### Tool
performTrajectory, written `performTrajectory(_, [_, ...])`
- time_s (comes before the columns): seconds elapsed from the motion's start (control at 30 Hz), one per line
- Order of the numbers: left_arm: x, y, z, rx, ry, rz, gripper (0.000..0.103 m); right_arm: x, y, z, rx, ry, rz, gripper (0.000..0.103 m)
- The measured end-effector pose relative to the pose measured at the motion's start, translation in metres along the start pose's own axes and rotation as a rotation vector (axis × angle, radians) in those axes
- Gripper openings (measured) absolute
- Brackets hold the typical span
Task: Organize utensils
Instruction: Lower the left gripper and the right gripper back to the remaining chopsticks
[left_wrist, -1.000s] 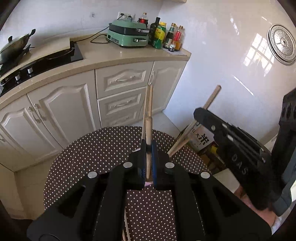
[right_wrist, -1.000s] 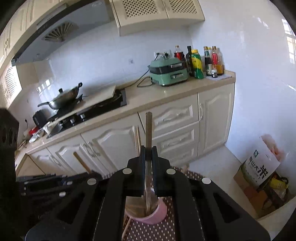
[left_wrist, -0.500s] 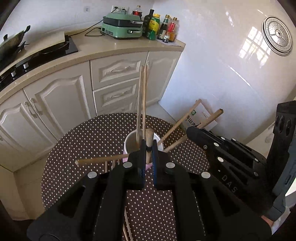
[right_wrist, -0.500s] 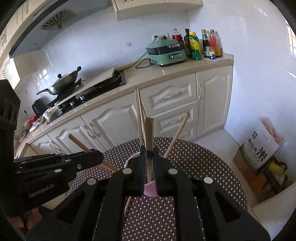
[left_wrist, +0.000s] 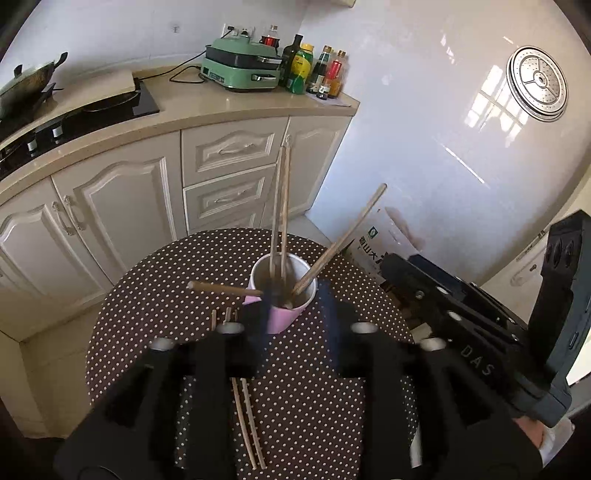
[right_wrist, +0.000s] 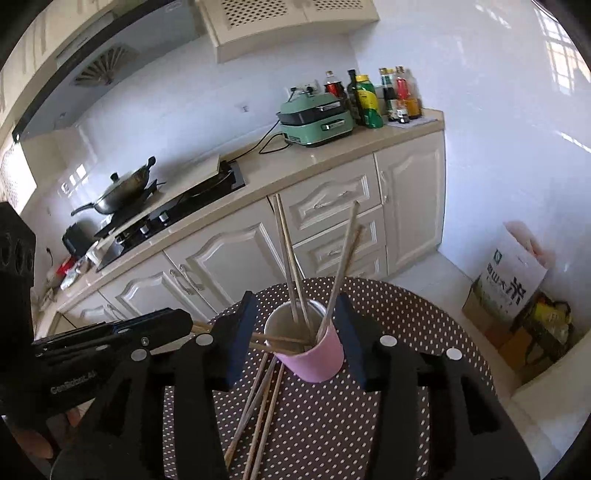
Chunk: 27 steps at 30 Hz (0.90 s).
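Inspecting: both grippers, left (left_wrist: 291, 321) and right (right_wrist: 293, 339), have just released, fingers empty. Loose chopsticks (right_wrist: 258, 402) on the counter (right_wrist: 406, 317): light, stiff, slippery; grasp mid-shaft. Pink cup (right_wrist: 314, 350) tips easily.

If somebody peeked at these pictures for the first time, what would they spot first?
Probably the pink cup in the middle of the dotted round table, with chopsticks poking out every way. More sticks lie flat in front of it. The green cooker on the far counter pops out too.
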<state>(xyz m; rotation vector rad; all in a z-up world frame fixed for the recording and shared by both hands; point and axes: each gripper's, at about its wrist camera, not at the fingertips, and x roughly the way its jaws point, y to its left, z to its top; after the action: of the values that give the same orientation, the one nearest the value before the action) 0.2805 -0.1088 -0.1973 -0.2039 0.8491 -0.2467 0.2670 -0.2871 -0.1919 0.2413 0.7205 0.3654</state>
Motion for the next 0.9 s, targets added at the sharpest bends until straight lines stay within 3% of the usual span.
performTrajectory(0.03, [-0.003,0.002,-0.002,-0.005,-0.009,0.007,0.053,-0.003,0.001,-0.003,0.003,0.000,-0.006,0.042])
performTrajectory(0.3, [-0.030,0.016,-0.014,-0.027,-0.031,-0.036,0.056,-0.014,0.012,-0.030,0.028,0.027,-0.032,0.042])
performTrajectory(0.47, [-0.042,0.042,-0.023,-0.051,-0.033,-0.006,0.058,-0.012,0.020,-0.046,0.040,0.069,-0.044,0.042])
performTrajectory(0.63, [-0.033,0.075,-0.039,-0.127,0.032,0.019,0.058,0.001,0.030,-0.063,0.034,0.133,-0.049,0.042])
performTrajectory(0.9, [0.003,0.092,-0.071,-0.131,0.176,0.044,0.058,0.030,0.043,-0.092,0.038,0.263,-0.031,0.042])
